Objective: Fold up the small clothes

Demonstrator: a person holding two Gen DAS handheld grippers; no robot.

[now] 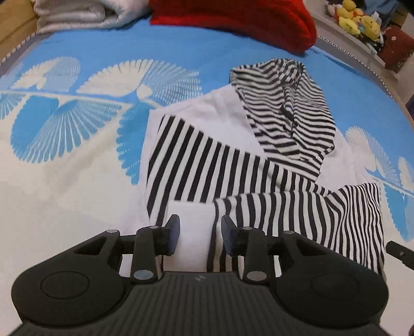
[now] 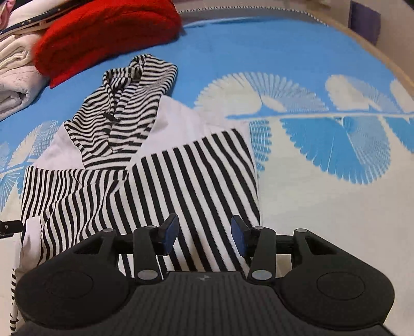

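Observation:
A small black-and-white striped hooded top [image 1: 233, 160] lies on the blue and white patterned bedspread [image 1: 72, 165], its hood [image 1: 284, 108] toward the far side and a sleeve folded across the body. My left gripper [image 1: 200, 234] is open just above the top's near hem, with a white panel between its fingers. In the right wrist view the same top [image 2: 181, 175] lies ahead, hood [image 2: 124, 103] at the upper left. My right gripper [image 2: 204, 236] is open over the striped hem near the top's right edge. Neither holds cloth.
A red knitted garment [image 1: 248, 20] and a folded white quilt [image 1: 77, 15] lie at the far side of the bed; they also show in the right wrist view as red garment [image 2: 103, 33] and white quilt [image 2: 15, 75]. Yellow plush toys [image 1: 359, 20] sit on a shelf at the far right.

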